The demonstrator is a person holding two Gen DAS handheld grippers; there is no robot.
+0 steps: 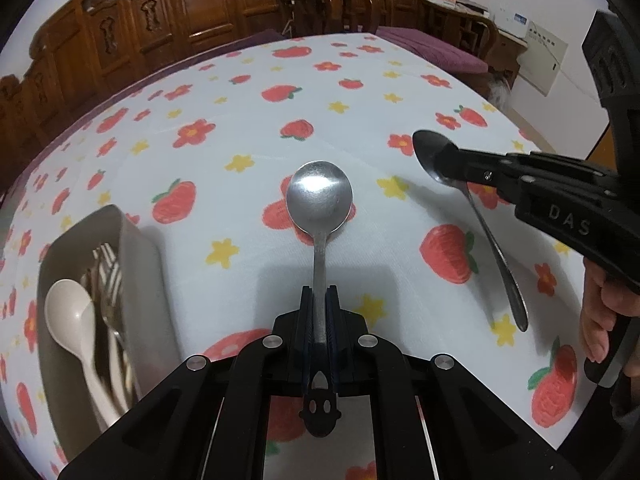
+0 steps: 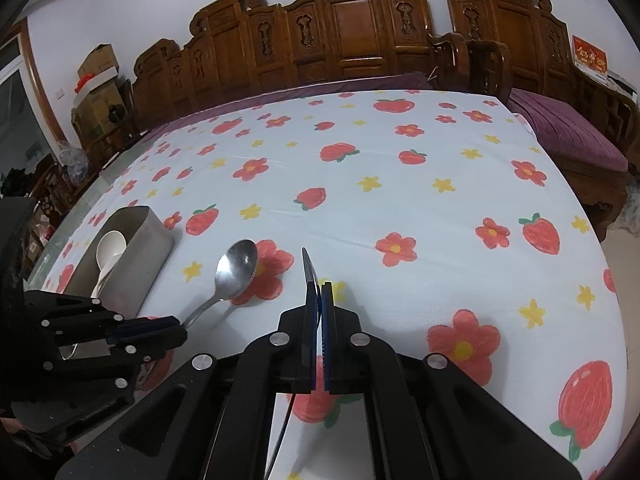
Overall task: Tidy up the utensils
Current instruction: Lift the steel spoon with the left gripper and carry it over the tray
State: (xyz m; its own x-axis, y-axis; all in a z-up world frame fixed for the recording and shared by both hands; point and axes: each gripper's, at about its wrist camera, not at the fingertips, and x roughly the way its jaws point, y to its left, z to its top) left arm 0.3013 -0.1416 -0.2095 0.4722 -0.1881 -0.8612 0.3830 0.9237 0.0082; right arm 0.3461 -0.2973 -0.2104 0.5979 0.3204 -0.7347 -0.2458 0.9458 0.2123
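Carved wooden chairs (image 2: 360,32) are lining the far side of a worktop (image 2: 400,184) that is wearing a white cloth printed with strawberries and flowers; purple cushions are showing at the right edge.

Progress — roughly midway, by my reading. A grey rectangular container (image 1: 136,256) is sitting at the left of the cloth and is already holding a white plastic spoon (image 1: 70,312) and at least two forks (image 1: 106,276), blurred in the left wrist view. No other loose utensils are lying on the visible cloth.

Two metal spoons are remaining, both in the air. The left hand-held gripper (image 1: 319,300) is pinching the handle of a large steel spoon (image 1: 319,196), jaws closed tight on it, bowl pointing forward just beside the container. The right hand-held gripper (image 2: 317,296) is clamping a second, darker spoon (image 1: 472,216) near the neck of its bowl — the handle is hanging down toward the cloth, and from the right wrist view the spoon is showing only edge-on between the closed fingers.

Judgement: what is left is dropping both held spoons into the container, the left one being nearer. Whether the container has separate compartments, I cannot tell.
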